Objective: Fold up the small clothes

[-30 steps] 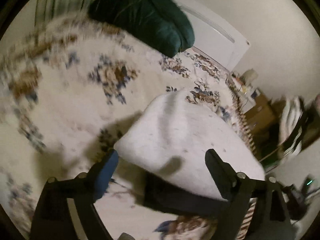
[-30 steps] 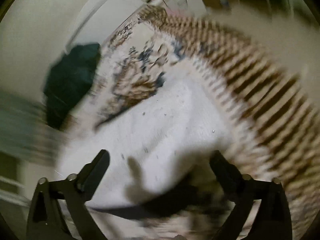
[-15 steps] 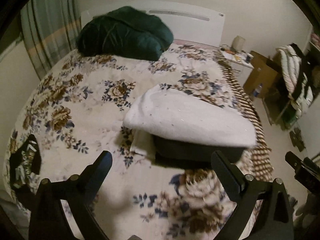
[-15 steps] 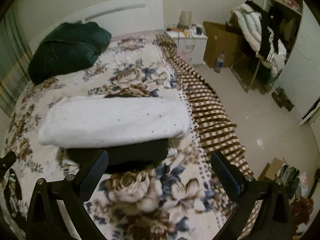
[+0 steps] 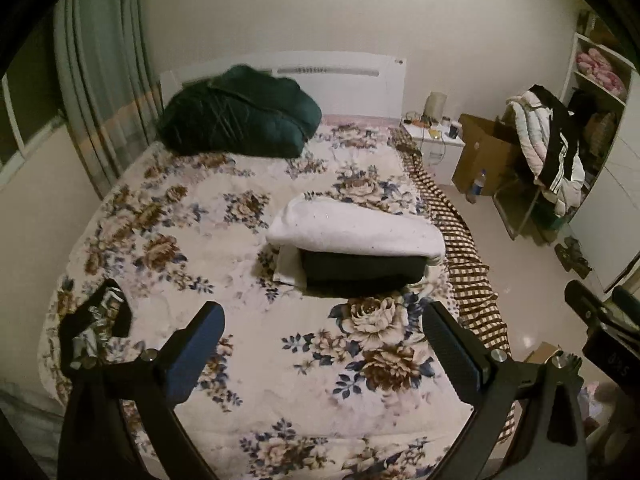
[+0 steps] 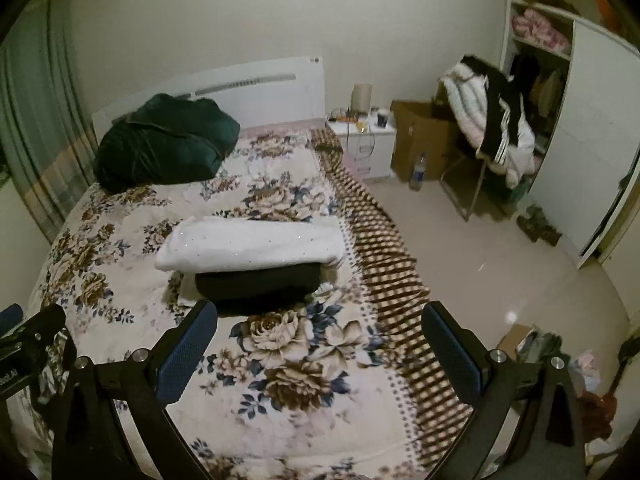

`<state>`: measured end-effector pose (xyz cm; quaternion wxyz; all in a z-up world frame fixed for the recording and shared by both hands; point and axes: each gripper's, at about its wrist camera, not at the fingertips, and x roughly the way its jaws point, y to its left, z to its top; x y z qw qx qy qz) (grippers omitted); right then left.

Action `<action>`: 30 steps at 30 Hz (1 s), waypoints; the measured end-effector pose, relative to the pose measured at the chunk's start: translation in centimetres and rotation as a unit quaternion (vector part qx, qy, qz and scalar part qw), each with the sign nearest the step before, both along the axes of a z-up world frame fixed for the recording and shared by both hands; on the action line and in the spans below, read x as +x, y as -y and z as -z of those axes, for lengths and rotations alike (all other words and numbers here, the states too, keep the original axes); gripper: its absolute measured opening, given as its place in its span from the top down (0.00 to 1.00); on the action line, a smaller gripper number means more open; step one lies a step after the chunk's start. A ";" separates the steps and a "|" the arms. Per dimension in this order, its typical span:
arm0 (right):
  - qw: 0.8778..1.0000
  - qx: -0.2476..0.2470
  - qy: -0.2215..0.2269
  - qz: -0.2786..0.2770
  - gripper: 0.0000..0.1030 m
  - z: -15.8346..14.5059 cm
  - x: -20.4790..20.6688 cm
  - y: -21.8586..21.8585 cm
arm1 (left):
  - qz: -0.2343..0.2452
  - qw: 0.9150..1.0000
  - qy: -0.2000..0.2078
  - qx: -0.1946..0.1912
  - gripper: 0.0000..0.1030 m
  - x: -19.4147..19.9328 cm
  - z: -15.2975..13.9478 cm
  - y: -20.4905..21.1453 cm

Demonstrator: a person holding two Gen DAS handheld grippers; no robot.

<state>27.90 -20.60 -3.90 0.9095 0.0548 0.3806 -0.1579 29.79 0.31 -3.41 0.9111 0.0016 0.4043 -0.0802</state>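
Seen from above the near end of a bed with a floral bedspread (image 5: 168,240): left gripper (image 5: 326,344) spread wide, nothing between its fingers, jaws just opened further and clear of any cloth. Right gripper (image 6: 320,340) likewise spread wide and empty, angled down toward the bedspread. Folded white garment (image 5: 356,230) lying on top of a folded dark garment (image 5: 360,270), the two stacked toward the right side of the bed, near the brown checked blanket (image 5: 468,264) draped over that edge; a small white piece (image 5: 288,266) peeking out at the stack's left. Stack well apart from both grippers, ahead of the fingertips. Dark patterned garment (image 5: 96,332) crumpled at the near left edge of the bed, just beside the left gripper's left finger. Dark green bundle (image 5: 240,120) against the white headboard (image 5: 360,76). Nightstand (image 6: 364,140), cardboard box (image 6: 420,136) and a chair heaped with clothes (image 6: 492,120) off to the right on the floor.
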 end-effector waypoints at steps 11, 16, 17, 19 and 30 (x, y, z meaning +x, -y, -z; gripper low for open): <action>0.999 -0.003 0.040 -0.020 0.00 -8.5 -10.3 -0.8 | -0.008 1.000 0.027 0.003 0.02 -6.8 -3.8 0.8; 0.998 -0.007 0.048 -0.030 0.00 -10.1 -11.9 -0.2 | -0.015 0.999 0.037 0.002 0.02 -8.2 -4.4 1.4; 0.998 -0.008 0.049 -0.031 0.00 -10.3 -12.1 -0.1 | -0.016 0.999 0.037 0.000 0.02 -8.4 -4.5 1.5; 0.998 -0.008 0.050 -0.036 0.00 -10.6 -12.3 0.3 | -0.020 0.999 0.039 -0.003 0.02 -8.7 -4.5 1.6; 0.997 -0.001 0.051 -0.060 0.00 -10.9 -12.8 0.8 | -0.036 0.998 0.050 0.001 0.00 -9.6 -5.4 2.1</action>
